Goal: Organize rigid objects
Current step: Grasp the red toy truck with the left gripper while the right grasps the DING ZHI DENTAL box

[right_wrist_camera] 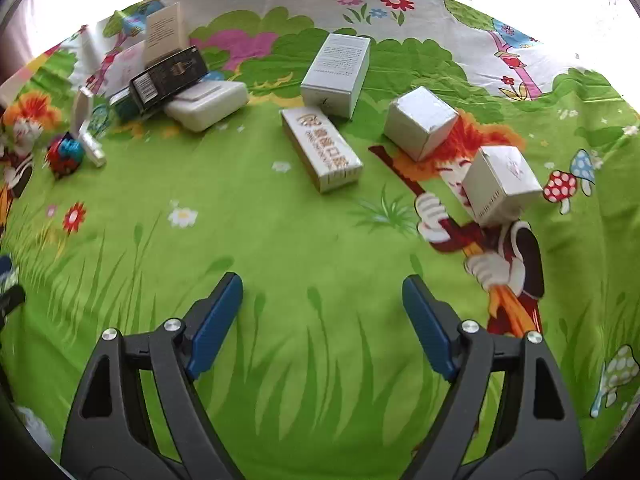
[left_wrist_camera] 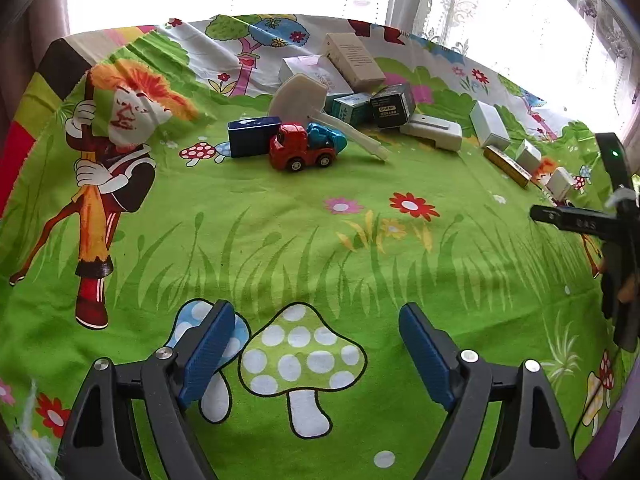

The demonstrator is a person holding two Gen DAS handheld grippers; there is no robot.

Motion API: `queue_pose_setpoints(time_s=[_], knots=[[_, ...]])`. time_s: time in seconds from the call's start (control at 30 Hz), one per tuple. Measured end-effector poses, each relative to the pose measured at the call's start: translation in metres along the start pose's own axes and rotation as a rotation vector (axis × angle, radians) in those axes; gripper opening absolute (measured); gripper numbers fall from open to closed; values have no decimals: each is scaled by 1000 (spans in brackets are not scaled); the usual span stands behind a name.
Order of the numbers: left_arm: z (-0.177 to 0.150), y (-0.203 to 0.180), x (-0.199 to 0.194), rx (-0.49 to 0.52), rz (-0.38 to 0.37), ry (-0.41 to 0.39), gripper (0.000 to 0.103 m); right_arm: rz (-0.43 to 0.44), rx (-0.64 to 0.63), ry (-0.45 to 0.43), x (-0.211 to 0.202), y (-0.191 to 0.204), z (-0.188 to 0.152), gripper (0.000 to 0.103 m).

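Green cartoon-print cloth [left_wrist_camera: 304,240] spreads soft and creased across both views. Cardboard boxes cluster mid-frame: tall white carton [right_wrist_camera: 336,74], gold-lettered box [right_wrist_camera: 322,154], two small cubes [right_wrist_camera: 420,128] lower right. Glossy red toy truck [left_wrist_camera: 302,148] touches a navy box [left_wrist_camera: 250,136]. Left gripper [left_wrist_camera: 316,348] and right gripper [right_wrist_camera: 322,320]: blue ribbed pads spread wide, holding nothing.

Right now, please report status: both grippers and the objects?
Left gripper open, empty, over cloth. Right gripper open, empty. Red toy truck and gold lettered box untouched on cloth. Nothing in the way.
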State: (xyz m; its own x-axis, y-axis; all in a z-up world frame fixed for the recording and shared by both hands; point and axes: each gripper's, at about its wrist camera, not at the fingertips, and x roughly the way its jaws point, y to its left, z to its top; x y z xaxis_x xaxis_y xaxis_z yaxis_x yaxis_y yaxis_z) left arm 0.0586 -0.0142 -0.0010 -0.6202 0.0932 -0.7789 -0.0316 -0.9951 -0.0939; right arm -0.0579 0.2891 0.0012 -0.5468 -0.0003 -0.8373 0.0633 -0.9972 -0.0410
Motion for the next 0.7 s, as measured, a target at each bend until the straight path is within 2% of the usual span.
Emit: queue_pose_setpoints(time_s=[0.03, 0.13, 0.23, 0.27, 0.3, 0.33, 0.4, 0.47, 0.63, 0.7], knots=[[-1, -1, 0, -1, 4, -5, 85, 16, 39, -1, 11, -4, 14, 86], [-1, -9, 1, 29, 22, -3, 86, -8, 68, -7, 36, -5, 48, 91], [0, -9, 1, 32, -9, 0, 89, -14, 62, -22, 47, 1, 64, 89], [0, -8, 1, 24, -23, -1, 90, -4, 48, -34, 45, 5, 64, 80], [2, -6, 1, 19, -34, 1, 90, 16, 25, -50, 41, 10, 63, 48], [3, -4, 1, 15, -40, 6, 90, 22, 0, -52, 36, 16, 61, 35], [8, -1, 4, 18, -29, 21, 90, 27, -76, -44, 24, 32, 48, 34], [17, 5, 11, 29, 18, 37, 90, 0, -121, -67, 9, 44, 27, 34], [50, 23, 36, -13, 78, 62, 90, 64, -6, -85, -28, 42, -28, 35], [69, 21, 52, -5, 82, 71, 90, 46, -19, -96, -37, 49, -44, 34]])
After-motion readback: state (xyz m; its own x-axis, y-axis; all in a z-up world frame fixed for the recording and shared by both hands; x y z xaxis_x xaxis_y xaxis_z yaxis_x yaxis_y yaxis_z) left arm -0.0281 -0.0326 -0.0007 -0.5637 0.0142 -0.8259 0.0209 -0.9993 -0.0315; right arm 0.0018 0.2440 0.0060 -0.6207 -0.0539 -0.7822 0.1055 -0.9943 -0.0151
